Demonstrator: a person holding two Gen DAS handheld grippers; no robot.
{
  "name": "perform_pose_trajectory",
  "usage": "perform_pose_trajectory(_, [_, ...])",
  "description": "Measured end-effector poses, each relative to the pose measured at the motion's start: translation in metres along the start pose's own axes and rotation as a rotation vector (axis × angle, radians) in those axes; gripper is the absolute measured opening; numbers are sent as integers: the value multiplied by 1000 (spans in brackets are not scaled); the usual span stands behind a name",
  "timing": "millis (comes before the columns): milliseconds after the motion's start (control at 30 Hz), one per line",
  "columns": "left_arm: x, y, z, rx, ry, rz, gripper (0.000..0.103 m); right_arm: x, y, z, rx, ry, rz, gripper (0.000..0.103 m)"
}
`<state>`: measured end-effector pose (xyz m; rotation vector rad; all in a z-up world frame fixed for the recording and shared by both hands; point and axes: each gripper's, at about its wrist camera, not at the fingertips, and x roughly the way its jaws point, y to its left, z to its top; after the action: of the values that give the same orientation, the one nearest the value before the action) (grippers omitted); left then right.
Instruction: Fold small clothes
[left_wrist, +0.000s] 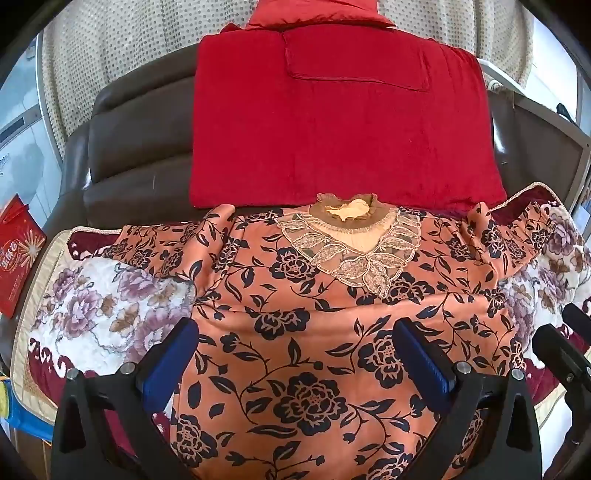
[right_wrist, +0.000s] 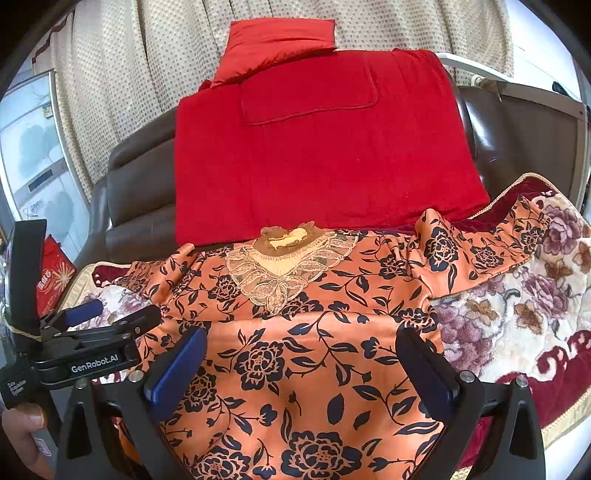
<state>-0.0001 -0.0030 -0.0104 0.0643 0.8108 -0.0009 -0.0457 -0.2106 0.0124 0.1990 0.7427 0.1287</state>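
Note:
An orange blouse (left_wrist: 314, 332) with a dark floral print and a lace collar (left_wrist: 354, 251) lies spread face up on a floral blanket, sleeves out to both sides. It also shows in the right wrist view (right_wrist: 306, 354). My left gripper (left_wrist: 295, 343) is open, hovering over the blouse's lower left body, holding nothing. My right gripper (right_wrist: 301, 358) is open over the lower right body, holding nothing. The left gripper (right_wrist: 110, 314) shows at the left of the right wrist view; the right gripper's fingers (left_wrist: 561, 347) show at the right edge of the left view.
A folded red garment (left_wrist: 343, 125) with a pocket lies beyond the collar on a brown leather sofa (left_wrist: 140, 147). The floral blanket (right_wrist: 517, 314) covers the seat. A red box (left_wrist: 18, 258) sits at the far left. A dotted curtain (right_wrist: 147, 74) hangs behind.

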Motion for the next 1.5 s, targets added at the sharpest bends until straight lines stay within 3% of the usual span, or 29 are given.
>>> perform_pose_trajectory(467, [0, 3, 1, -3, 1, 47, 103, 0, 0, 4, -3, -16, 0, 103])
perform_pose_trajectory(967, [20, 4, -7, 29, 61, 272, 103, 16, -14, -4, 34, 24, 11, 103])
perform_pose_trajectory(1267, [36, 0, -18, 71, 124, 352, 103, 26, -28, -13, 74, 52, 30, 103])
perform_pose_trajectory(1367, [37, -3, -19, 61, 128, 298, 103, 30, -34, -16, 89, 61, 42, 103])
perform_pose_trajectory(1500, [36, -7, -20, 24, 126, 126, 103, 30, -62, -19, 196, 46, 131, 103])
